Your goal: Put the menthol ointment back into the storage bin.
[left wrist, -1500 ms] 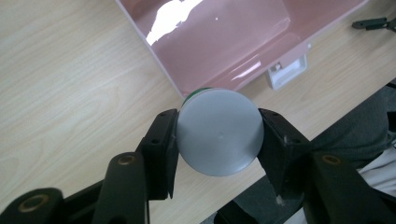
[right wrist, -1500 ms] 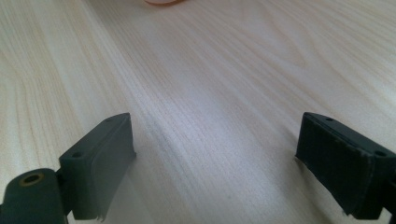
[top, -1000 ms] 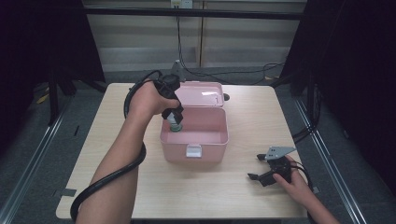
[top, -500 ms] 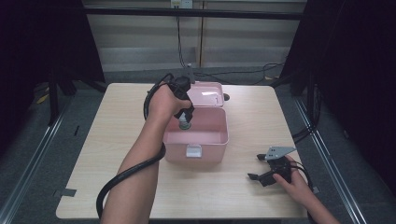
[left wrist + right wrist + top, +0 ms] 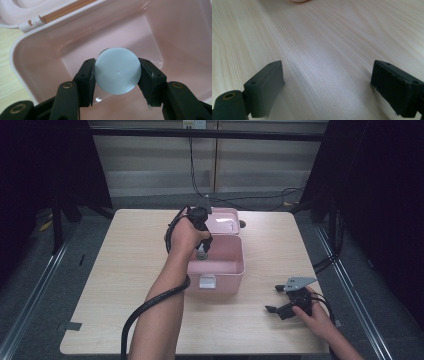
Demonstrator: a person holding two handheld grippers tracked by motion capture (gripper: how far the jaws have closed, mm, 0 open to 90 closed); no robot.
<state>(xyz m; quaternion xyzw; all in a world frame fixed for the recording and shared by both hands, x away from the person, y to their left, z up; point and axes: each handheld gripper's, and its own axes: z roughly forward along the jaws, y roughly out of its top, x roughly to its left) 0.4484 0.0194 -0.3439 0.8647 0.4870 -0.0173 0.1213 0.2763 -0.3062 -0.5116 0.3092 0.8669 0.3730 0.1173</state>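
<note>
Seen from the high view, the light wood table [image 5: 125,270] carries a pink box [image 5: 220,270] near its middle, lid [image 5: 222,218] thrown open toward the far edge and a pale latch [image 5: 207,281] on the near wall. My left gripper [image 5: 202,251] hangs over the box's open top, pointing down into it; my right gripper [image 5: 281,299] rests low at the near right of the table, well apart from the box. The left gripper view supplies what the high view cannot: my jaws are clamped on either side of a round, pale grey-blue cap [image 5: 117,70], held above the box's bare pink floor [image 5: 82,55], with the lid hinge [image 5: 32,22] at upper left. From above, that item is only a small dark shape under my hand. Whatever lies beneath the cap is hidden by it. The right gripper view shows my right gripper [image 5: 327,87] with jaws spread wide and nothing between them, bare wood grain [image 5: 324,37] ahead, and a pink sliver cut off at the top edge.
</note>
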